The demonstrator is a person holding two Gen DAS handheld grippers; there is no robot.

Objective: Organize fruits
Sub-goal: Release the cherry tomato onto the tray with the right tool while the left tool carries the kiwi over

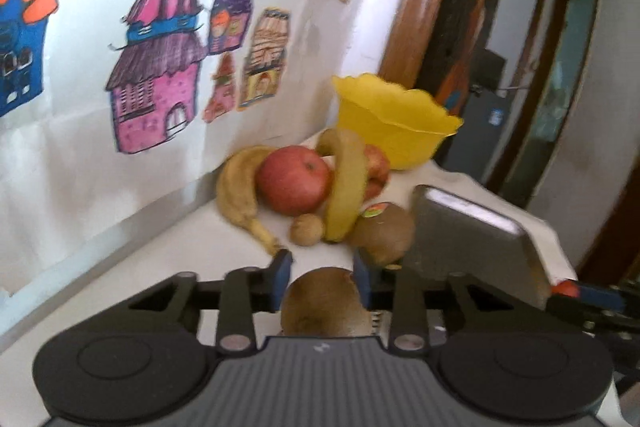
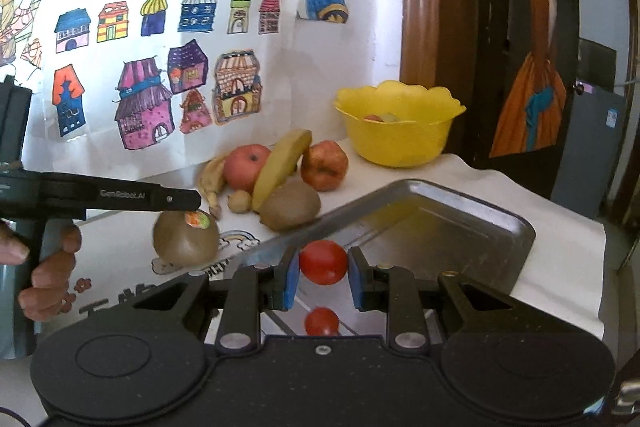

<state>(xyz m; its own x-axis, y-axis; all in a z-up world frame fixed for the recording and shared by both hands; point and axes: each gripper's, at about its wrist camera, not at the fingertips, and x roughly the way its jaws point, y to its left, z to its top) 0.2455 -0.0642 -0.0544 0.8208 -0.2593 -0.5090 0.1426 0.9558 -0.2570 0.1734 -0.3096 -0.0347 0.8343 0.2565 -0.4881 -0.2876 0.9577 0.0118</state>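
Left claw [image 1: 322, 279] clenches a kiwi [image 1: 325, 303]; right claw [image 2: 323, 277] grips a tomato [image 2: 323, 261]; yellow bowl [image 2: 400, 143] holds fruit.

bowl [image 2: 400, 131] behind tray [image 2: 460, 223], fruit pile [image 2: 276, 171] left of both, against wall

My left wrist camera looks forward and slightly down along its fingers, somewhat blurred, close to the piled fruit. My right one sits further back, facing likewise. Both share the scalloped yellow plastic bowl [image 1: 394, 125] [image 2: 400, 123] and the shiny metal tray [image 1: 472, 239] [image 2: 440, 223].
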